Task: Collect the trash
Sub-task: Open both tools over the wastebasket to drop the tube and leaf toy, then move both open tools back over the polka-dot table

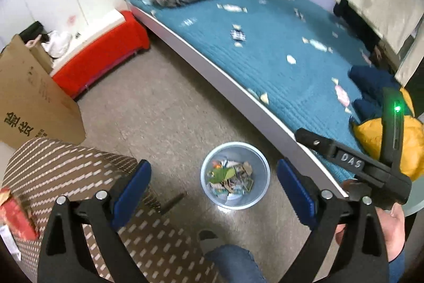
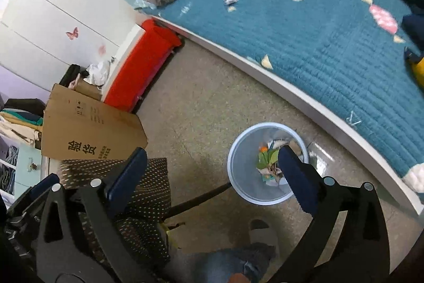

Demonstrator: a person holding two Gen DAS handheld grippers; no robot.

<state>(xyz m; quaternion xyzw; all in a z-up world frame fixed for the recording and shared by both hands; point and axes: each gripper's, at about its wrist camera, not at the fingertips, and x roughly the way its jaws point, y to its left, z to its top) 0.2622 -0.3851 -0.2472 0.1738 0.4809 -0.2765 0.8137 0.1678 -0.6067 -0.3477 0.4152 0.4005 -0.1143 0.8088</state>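
Both grippers empty with jaws spread wide, left gripper (image 1: pixel 213 190) and right gripper (image 2: pixel 212 171) hanging above the pale blue wastebasket (image 1: pixel 261 171) on the floor beside the bed (image 1: pixel 265 49), scrap trash (image 1: pixel 230 181) lying inside it.

Left gripper (image 1: pixel 214 190) with blue pads (image 1: pixel 132 192) spread wide and nothing between them, above a pale blue bin (image 1: pixel 261 192) of paper scraps (image 1: pixel 230 179) on the floor (image 1: pixel 164 110). Bed (image 1: pixel 278 57) beyond; patterned cushion (image 1: pixel 66 169) and cardboard box (image 1: pixel 29 97) at left. At right, a hand (image 1: pixel 394 232) grips the right gripper (image 1: pixel 352 163), whose fingers are out of view.
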